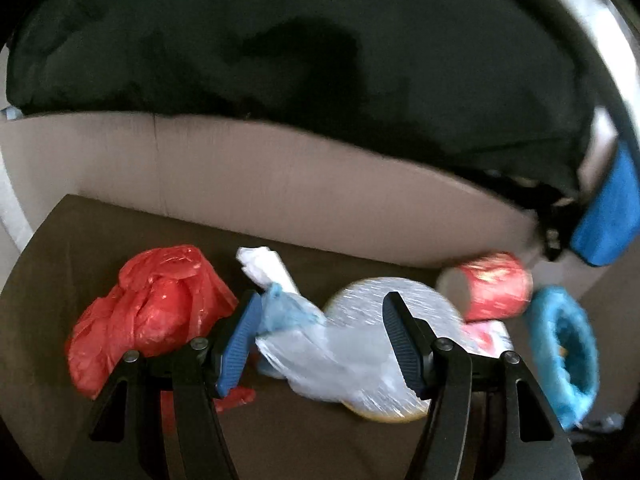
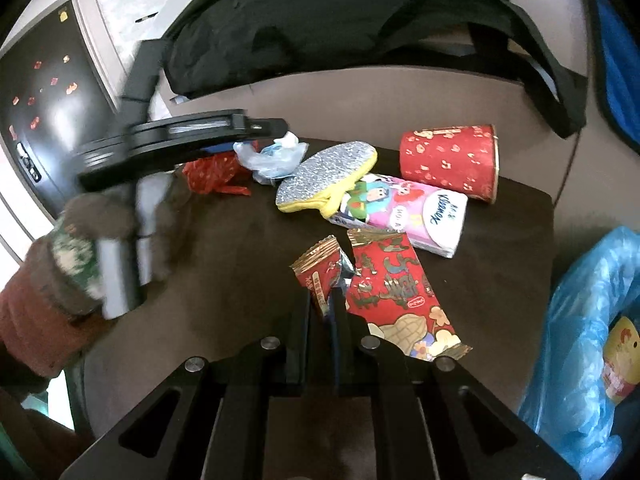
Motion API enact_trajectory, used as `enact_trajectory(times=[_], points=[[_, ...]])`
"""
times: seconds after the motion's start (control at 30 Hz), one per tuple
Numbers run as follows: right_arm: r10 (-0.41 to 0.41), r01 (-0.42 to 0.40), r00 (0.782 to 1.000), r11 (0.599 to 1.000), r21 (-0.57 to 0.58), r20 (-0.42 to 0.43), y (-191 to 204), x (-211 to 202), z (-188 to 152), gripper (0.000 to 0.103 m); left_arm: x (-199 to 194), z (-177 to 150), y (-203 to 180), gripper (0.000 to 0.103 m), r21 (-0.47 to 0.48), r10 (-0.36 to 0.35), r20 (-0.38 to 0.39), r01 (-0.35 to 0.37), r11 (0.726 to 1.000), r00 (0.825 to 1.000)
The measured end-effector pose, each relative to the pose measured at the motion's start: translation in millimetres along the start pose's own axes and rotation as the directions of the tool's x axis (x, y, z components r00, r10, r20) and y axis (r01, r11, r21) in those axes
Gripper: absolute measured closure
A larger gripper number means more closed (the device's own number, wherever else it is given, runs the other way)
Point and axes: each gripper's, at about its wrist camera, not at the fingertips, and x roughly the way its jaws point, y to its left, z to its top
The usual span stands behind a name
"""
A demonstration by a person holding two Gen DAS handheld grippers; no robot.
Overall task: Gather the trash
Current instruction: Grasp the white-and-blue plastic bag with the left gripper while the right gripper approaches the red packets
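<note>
My left gripper (image 1: pixel 322 340) is open, its blue pads on either side of a crumpled pale blue plastic bag (image 1: pixel 320 356) that lies on the dark table; the bag also shows in the right wrist view (image 2: pixel 272 158). A red plastic bag (image 1: pixel 152 312) lies left of it. My right gripper (image 2: pixel 323 300) is shut on a small red snack wrapper (image 2: pixel 320 272). A bigger red peanut wrapper (image 2: pixel 392 292) lies beside it. The left gripper (image 2: pixel 264 128) reaches over the bags in the right wrist view.
A silver and yellow sponge (image 2: pixel 328 176), a Kleenex tissue pack (image 2: pixel 404 212) and a red paper cup (image 2: pixel 452 160) lie on the dark table (image 2: pixel 224 248). A blue trash bag (image 2: pixel 588 344) hangs open at the right. A black bag (image 1: pixel 280 48) lies on the beige sofa (image 1: pixel 280 200) behind.
</note>
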Motion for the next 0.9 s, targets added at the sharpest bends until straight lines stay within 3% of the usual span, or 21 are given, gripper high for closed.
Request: enact_trajectory(times=[0.1, 0.27, 0.3, 0.37, 0.47, 0.6, 0.8, 0.9], points=[[0.008, -0.008, 1.0, 1.0, 0.015, 0.005, -0.7, -0.4, -3.7, 0.092, 11.4, 1.4, 0.9, 0.04, 0.004, 0.061, -0.002, -0.061, 0.998, 0.998], [0.03, -0.03, 1.0, 0.999, 0.01, 0.002, 3.1, 2.5, -9.5, 0.089, 12.2, -2.2, 3.4, 0.045, 0.03, 0.081, -0.019, -0.08, 0.996, 0.997], [0.033, -0.033, 0.999, 0.999, 0.005, 0.002, 4.4, 3.6, -8.9, 0.086, 12.5, -3.7, 3.6, 0.048, 0.042, 0.089, -0.025, -0.088, 0.995, 0.996], [0.049, -0.049, 0.999, 0.999, -0.004, 0.004, 8.3, 5.4, -7.8, 0.062, 12.8, -6.8, 5.2, 0.051, 0.05, 0.092, -0.04, -0.09, 0.995, 0.995], [0.07, -0.069, 0.997, 0.997, -0.019, 0.034, 14.6, -1.9, -6.7, 0.056, 9.5, -8.8, 10.3, 0.059, 0.04, 0.087, -0.044, -0.085, 0.996, 0.995], [0.094, -0.092, 0.994, 0.995, -0.022, 0.062, 16.4, -16.0, -4.9, 0.052, -1.5, -15.1, 14.5, 0.064, 0.022, 0.063, -0.039, -0.062, 0.998, 0.997], [0.055, -0.053, 0.997, 0.998, -0.04, 0.052, 4.9, -31.9, -3.0, 0.047, -59.0, -49.8, 21.1, 0.064, 0.022, -0.023, -0.038, 0.024, 0.999, 0.999], [0.112, -0.112, 0.994, 0.993, -0.037, 0.007, 2.7, -36.1, -2.8, 0.045, -86.4, -69.8, 21.1, 0.064, 0.02, -0.049, -0.049, 0.05, 0.999, 0.998]])
